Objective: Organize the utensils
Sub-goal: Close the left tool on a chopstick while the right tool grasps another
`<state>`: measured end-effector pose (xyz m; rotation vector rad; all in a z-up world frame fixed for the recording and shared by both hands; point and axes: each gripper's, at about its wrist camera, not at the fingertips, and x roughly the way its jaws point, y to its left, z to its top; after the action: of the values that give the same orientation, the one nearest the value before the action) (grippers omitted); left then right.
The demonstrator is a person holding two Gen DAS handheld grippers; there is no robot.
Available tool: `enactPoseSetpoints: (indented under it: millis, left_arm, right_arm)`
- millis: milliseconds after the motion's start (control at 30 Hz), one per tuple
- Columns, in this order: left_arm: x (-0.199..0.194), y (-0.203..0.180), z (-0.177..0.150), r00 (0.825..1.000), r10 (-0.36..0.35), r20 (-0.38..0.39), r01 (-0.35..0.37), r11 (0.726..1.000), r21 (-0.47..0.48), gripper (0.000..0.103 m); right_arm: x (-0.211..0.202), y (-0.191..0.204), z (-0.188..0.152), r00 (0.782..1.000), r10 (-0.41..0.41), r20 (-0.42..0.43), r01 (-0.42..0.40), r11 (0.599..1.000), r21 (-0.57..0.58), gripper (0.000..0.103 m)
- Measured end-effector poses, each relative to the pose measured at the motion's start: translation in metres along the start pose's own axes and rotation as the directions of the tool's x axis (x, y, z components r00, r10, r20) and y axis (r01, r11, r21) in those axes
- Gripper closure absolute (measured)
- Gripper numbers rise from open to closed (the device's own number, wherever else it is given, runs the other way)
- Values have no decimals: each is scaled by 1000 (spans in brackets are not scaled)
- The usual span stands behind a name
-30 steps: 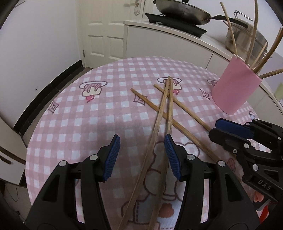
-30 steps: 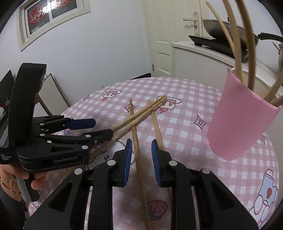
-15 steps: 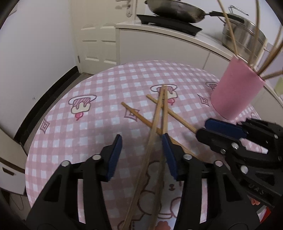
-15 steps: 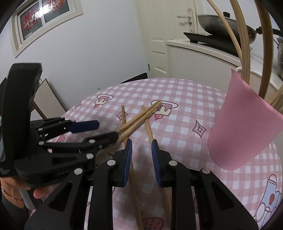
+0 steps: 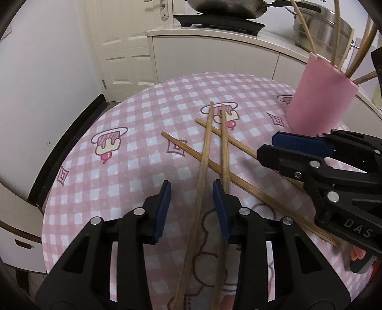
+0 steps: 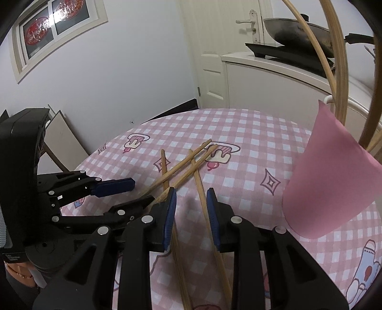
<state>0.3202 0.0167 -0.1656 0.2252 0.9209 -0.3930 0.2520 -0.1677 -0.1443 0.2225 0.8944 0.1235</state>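
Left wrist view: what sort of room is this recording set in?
Most likely a home kitchen or kitchen-dining corner. A frying pan sits on a black cooktop over white cabinets, beside a steel pot, and the round table wears a pink checked cloth.

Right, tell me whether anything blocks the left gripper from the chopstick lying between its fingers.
Nothing visible does. The left gripper is closing with that chopstick bare in the gap, pads not yet on it. A second chopstick runs under the picture-right pad and might get caught too.
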Motion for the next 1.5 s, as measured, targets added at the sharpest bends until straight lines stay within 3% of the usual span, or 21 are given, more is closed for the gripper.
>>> enactPoseSetpoints:
  millis: [33, 100, 167, 267, 667, 800, 933, 1333, 1500]
  left_arm:
    - [1, 0, 0, 1000, 5, 2, -5, 1000, -1, 69]
    - [3, 1, 3, 1000, 3, 4, -3, 1000, -10, 84]
    - [5, 3, 5, 1000, 8, 5, -8, 999, -34, 93]
    - [3, 7, 2, 1000, 13, 10, -12, 999, -52, 96]
    - [-19, 45, -26, 999, 33, -4, -33, 987, -158, 96]
    - [-14, 51, -19, 1000, 19, 2, -19, 984, -176, 96]
    - [-5, 57, -9, 1000, -8, -4, 7, 977, -214, 95]
    - [25, 61, 32, 998, 30, -54, -42, 973, -228, 95]
    - [28, 60, 35, 998, 51, -44, -60, 969, -240, 97]
  right_arm:
    - [1, 1, 1, 1000, -2, -1, 2, 1000, 1, 79]
    - [4, 1, 4, 1000, -3, -3, 3, 1000, 10, 79]
    - [8, 1, 6, 1000, -3, -12, 3, 1000, 27, 79]
    - [17, -1, 12, 999, 22, -29, -20, 997, 75, 79]
    - [55, -16, 37, 998, 11, -62, 3, 976, 220, 79]
    - [55, -19, 40, 999, 3, -53, 9, 976, 219, 80]
    - [55, -19, 42, 999, 3, -47, 7, 978, 209, 92]
    - [49, -14, 47, 1000, 21, -11, -19, 984, 178, 93]
    - [48, -13, 48, 999, 34, -7, -33, 984, 177, 94]
